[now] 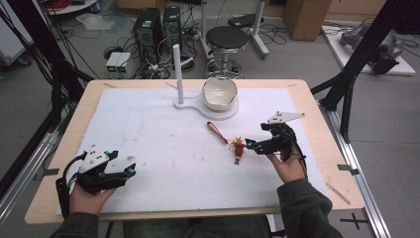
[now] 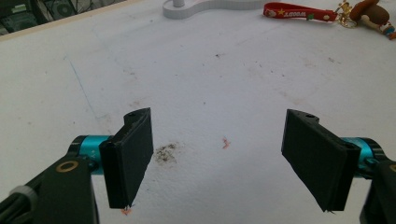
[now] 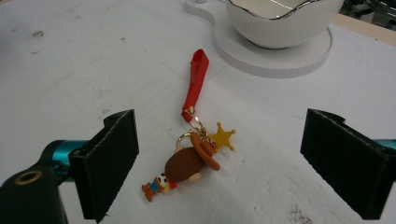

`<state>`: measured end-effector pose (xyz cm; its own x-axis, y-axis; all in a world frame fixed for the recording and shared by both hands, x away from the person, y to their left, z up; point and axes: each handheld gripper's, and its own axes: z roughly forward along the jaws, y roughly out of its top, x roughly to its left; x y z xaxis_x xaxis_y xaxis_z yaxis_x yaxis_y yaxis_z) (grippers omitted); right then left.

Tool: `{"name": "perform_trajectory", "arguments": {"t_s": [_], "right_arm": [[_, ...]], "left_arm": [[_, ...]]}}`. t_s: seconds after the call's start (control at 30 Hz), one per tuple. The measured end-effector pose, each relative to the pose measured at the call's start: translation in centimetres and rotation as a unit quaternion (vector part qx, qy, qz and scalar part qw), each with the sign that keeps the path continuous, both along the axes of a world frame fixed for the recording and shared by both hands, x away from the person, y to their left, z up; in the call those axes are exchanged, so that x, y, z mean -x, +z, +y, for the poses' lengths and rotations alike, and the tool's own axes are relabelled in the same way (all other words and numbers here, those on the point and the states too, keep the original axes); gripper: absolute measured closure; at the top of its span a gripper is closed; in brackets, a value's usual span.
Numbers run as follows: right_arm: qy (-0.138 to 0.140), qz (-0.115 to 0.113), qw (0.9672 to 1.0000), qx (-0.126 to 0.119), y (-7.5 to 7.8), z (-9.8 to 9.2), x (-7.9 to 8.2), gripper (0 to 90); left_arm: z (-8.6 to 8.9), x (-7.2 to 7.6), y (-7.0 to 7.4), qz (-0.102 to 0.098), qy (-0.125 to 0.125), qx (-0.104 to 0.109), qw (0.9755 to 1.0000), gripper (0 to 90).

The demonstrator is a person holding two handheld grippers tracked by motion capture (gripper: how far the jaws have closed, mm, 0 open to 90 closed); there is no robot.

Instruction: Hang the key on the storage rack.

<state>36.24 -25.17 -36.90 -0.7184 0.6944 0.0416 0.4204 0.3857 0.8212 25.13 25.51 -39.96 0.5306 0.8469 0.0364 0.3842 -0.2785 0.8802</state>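
Wooden table (image 1: pixel 317 129), covered by a white sheet (image 1: pixel 163 144) with scuffs and one dark smudge near the left side. Far centre: white stand with upright post (image 1: pixel 177 74), white bowl (image 1: pixel 220 93) on its round base. Keychain (image 1: pixel 238 147) (cowboy figure, gold star, red strap) lies flat on the sheet right of centre, strap running toward the bowl. Right gripper (image 1: pixel 251 145) low just right of the figure, jaws spread wide, figure between them, untouched. Left gripper (image 1: pixel 131 169) rests near the left edge, jaws spread, holding nothing. Beyond the table: grey floor, black stool (image 1: pixel 226 39), computer towers (image 1: pixel 157 29), loose cables, cardboard box.
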Motion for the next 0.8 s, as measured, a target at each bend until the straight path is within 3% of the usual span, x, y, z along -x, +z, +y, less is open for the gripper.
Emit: {"name": "perform_trajectory", "arguments": {"t_s": [0.2,0.3,0.8], "right_arm": [[0.011,0.002,0.9999,0.002,0.6,1.0,-0.8,10.8],[0.025,0.001,0.9997,0.005,0.9,1.7,-1.1,15.4],[0.039,0.024,0.9988,0.019,1.1,4.3,-3.2,19.0]], "left_arm": [[0.1,0.0,0.0,0.0,0.003,-0.002,1.0,25.4],[0.1,0.0,0.1,0.001,0.0,-0.003,1.0,25.4],[0.0,0.0,0.1,-0.001,0.002,-0.003,1.0,25.4]]}}
